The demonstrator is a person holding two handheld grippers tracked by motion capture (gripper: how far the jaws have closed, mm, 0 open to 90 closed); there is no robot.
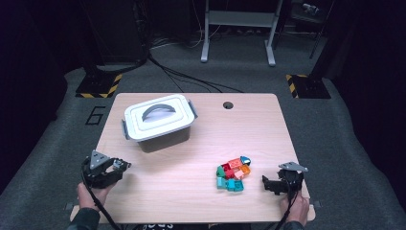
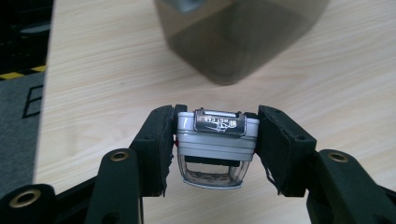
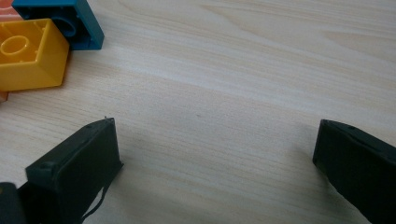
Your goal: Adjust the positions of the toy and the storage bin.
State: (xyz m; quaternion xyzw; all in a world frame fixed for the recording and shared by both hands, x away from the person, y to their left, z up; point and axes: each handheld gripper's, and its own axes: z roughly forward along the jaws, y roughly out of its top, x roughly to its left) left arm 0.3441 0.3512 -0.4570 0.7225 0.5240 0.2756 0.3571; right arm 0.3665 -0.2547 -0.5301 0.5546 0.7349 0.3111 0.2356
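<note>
Pale wood-grain table (image 1: 191,191) is standing on grey carpet (image 1: 364,158) in a dark room, with black cables (image 1: 191,76) trailing toward a metal frame (image 1: 238,28) and striped floor markings (image 1: 100,86) at both far corners. Near the front left edge, the left gripper (image 1: 125,165) is gripping a small grey clip (image 2: 217,140), the lidded storage box (image 1: 159,120) sitting just beyond it. At front right, the right gripper (image 1: 265,184) is resting with jaws spread wide, beside the colourful bricks (image 1: 233,173).

Grey box (image 1: 160,125); multicoloured bricks (image 1: 233,173).
</note>
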